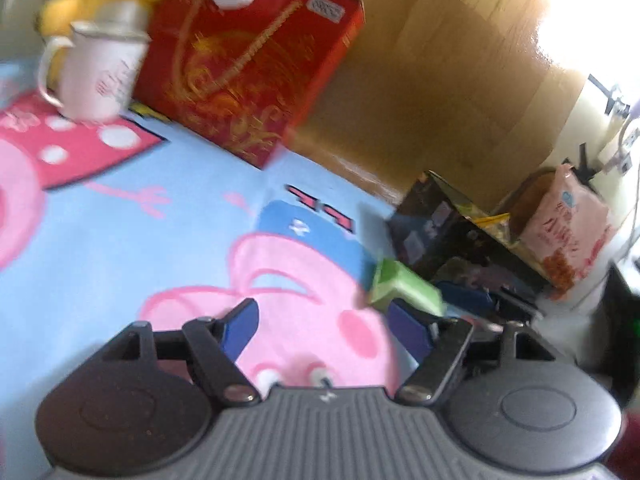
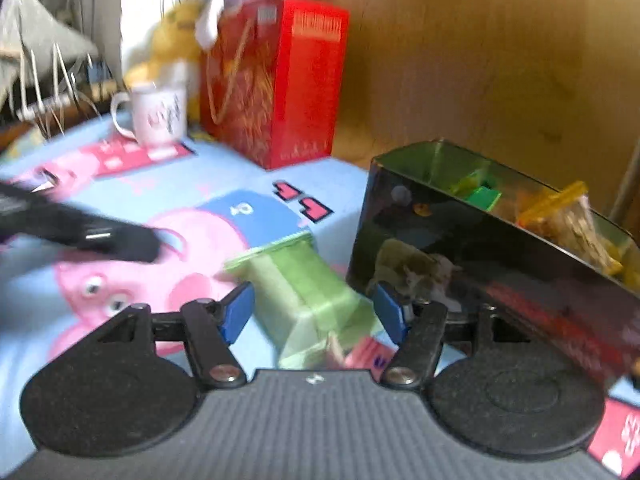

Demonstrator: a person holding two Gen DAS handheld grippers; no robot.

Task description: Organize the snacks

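A green snack pack (image 2: 304,292) lies on the blue cartoon tablecloth (image 2: 180,184), between the blue pads of my right gripper (image 2: 314,312). The jaws stand apart and the pads do not press on it. Just to its right stands a dark open box (image 2: 480,248) holding yellow and green snack packets. My left gripper (image 1: 324,320) hangs open over the pink pig print with nothing between its fingers. From there the green pack (image 1: 404,284) is ahead to the right, in front of the dark box (image 1: 440,232). A blurred dark shape (image 2: 80,232) crosses the right wrist view at left.
A red gift box (image 1: 252,68) stands at the back against a wooden panel, with a white mug (image 1: 96,76) and a yellow plush toy (image 1: 80,0) to its left. A pink snack bag (image 1: 568,228) leans behind the dark box at the right.
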